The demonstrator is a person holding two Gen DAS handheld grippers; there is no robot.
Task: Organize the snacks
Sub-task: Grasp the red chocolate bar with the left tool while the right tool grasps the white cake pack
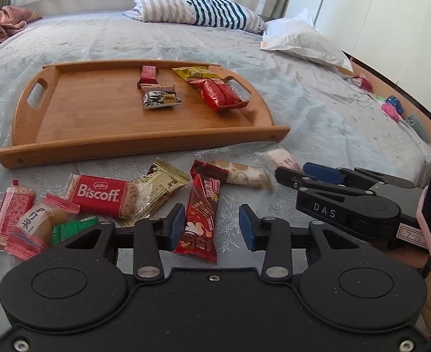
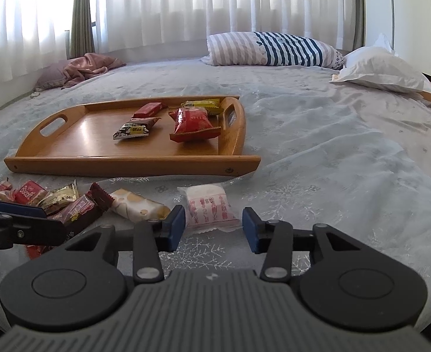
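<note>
nearby, just in front of the flat bamboo tray [image 1: 145, 146], lies a scatter of crinkly foil snacks on the quilted bedspread [image 1: 318, 111]. left gripper [image 1: 212, 225] straddles the long glossy red wrapper [image 1: 199, 220], one blue pad touching, not clamped. right gripper [image 2: 213, 225] parted around the soft white pouch [image 2: 208, 208], pads apart from it. four packets inside the tray.

Left gripper [image 1: 211, 227] angles down, its blue pads [image 1: 176, 223] apart with neither pressing on anything. Right gripper [image 2: 213, 225] sits just beside it, angled down too, pads [image 2: 249, 223] apart and clear of any contact.
</note>
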